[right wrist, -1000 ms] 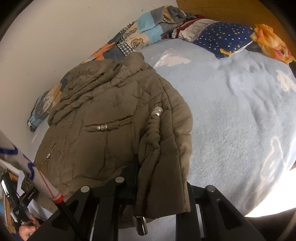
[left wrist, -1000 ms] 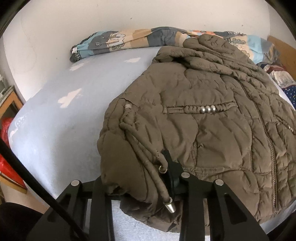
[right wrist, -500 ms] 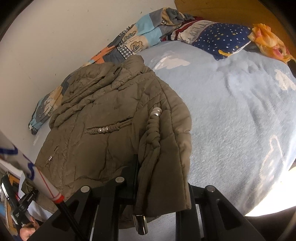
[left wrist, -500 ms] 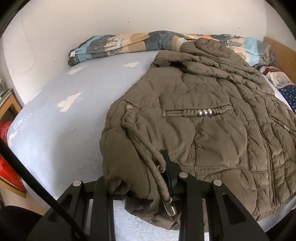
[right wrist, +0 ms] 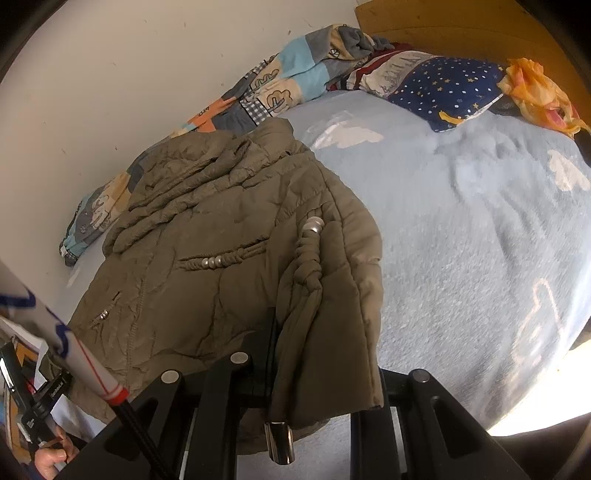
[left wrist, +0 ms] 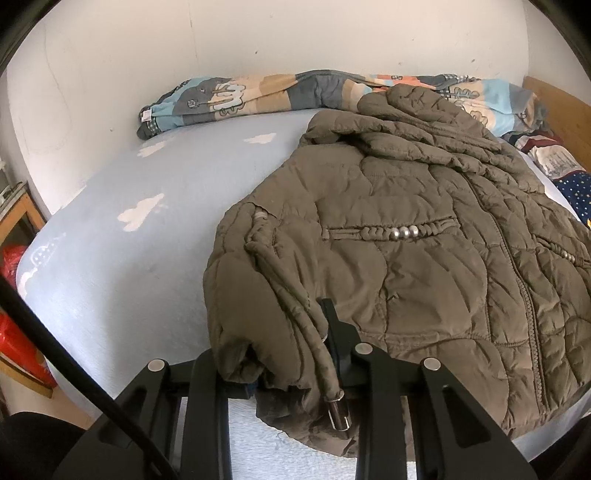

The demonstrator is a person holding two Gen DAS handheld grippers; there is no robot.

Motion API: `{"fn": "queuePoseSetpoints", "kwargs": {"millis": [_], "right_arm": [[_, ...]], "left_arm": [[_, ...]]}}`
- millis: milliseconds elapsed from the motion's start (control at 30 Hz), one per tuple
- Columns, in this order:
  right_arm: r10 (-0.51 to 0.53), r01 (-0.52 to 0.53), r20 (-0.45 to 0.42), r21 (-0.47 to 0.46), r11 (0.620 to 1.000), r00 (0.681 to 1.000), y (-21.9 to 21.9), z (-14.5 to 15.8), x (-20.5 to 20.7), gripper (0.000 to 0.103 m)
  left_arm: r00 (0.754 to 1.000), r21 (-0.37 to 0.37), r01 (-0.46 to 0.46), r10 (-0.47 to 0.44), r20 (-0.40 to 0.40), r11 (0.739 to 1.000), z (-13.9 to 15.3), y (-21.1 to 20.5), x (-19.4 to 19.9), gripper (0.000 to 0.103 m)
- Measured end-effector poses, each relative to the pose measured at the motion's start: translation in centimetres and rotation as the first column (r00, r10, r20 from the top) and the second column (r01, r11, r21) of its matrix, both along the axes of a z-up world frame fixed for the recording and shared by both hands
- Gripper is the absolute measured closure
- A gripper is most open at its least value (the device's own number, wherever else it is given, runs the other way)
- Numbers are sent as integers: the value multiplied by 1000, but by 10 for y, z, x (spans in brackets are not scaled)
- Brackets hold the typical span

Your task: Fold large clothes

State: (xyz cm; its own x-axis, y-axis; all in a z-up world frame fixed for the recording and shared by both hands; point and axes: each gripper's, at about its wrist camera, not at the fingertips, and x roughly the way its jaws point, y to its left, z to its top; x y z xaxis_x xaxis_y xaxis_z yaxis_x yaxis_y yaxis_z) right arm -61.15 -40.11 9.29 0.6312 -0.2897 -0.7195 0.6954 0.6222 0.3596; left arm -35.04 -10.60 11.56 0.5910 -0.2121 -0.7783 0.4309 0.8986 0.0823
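Observation:
A brown quilted jacket (left wrist: 406, 258) lies spread front-up on the bed, its collar toward the wall. My left gripper (left wrist: 288, 332) is shut on the bunched hem corner at the jacket's left side, and one finger is hidden under the cloth. A drawstring with a metal end (left wrist: 338, 413) hangs between the fingers. In the right wrist view the jacket (right wrist: 207, 258) fills the left half. My right gripper (right wrist: 317, 343) is shut on its right hem corner, which drapes over the jaws. A second metal cord end (right wrist: 280, 443) dangles there.
The bed's pale blue cloud sheet (right wrist: 461, 240) stretches right of the jacket. A patchwork quilt (left wrist: 258, 96) runs along the white wall. A starry navy pillow (right wrist: 443, 88) and orange cloth (right wrist: 535, 92) lie by the wooden headboard (right wrist: 443, 29). A red bag (left wrist: 14, 332) sits beside the bed.
The left jaws have drawn in slightly on the bunched hem. The jacket and the right gripper stay as they were.

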Motion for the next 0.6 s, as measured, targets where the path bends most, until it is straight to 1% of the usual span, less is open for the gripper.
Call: {"fn": "queuePoseSetpoints", "kwargs": {"millis": [600], "right_arm": [[-1, 2, 32, -11, 1000, 999, 4, 12, -9, 85]], "left_arm": [[1000, -16, 6, -6, 31, 1000, 11, 5, -3, 78]]}}
